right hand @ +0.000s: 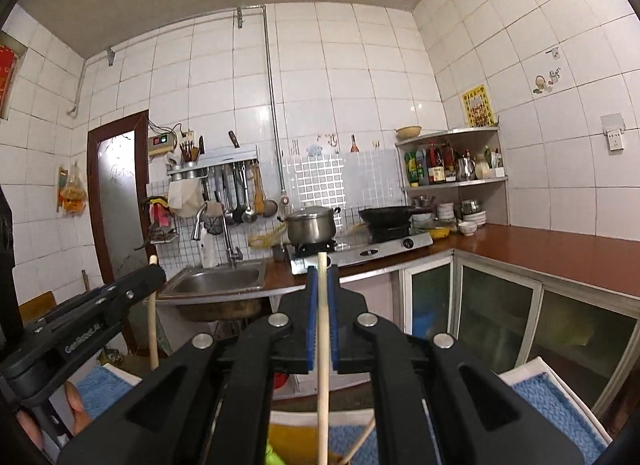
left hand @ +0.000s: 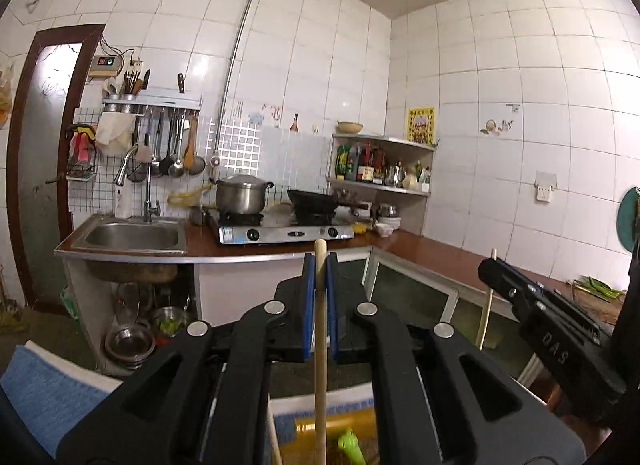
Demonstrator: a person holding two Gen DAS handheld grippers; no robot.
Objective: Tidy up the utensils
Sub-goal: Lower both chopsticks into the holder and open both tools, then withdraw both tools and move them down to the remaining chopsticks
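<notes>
Left wooden stick (left hand: 320, 329): thin, round, pale brown, upright between the blue pads of the left gripper (left hand: 320, 265). Jaws pressed together on it; its rounded top sticks out just above the fingertips, and its lower length runs down past the bottom edge of the view. In the right wrist view the same stick (right hand: 152, 321) shows at left, held by the left gripper (right hand: 150, 271).

Right wooden stick (right hand: 323, 329): paler, squarer at the tip, also upright, clamped between the blue pads of the right gripper (right hand: 321, 271). Top end just clears the fingertips. From the left wrist view it appears at right (left hand: 486, 313), passing through the right gripper (left hand: 490, 265); the closure is not readable from that angle, but the right wrist view shows it.

Below the grippers: a yellow container (left hand: 352, 437) holding a green object (left hand: 350, 445), blurred. A further stick (right hand: 360, 441) leans diagonally there. Blue towel (right hand: 556, 405) underneath, on a white tray.

Background: steel sink (left hand: 132, 235) at left, gas stove (left hand: 286, 231) with a lidded pot (left hand: 240, 195) and a black wok (left hand: 316, 201), brown countertop (left hand: 432, 253), corner shelf (left hand: 384, 161) with bottles, hanging ladles (left hand: 172, 145) on the tiled wall.
</notes>
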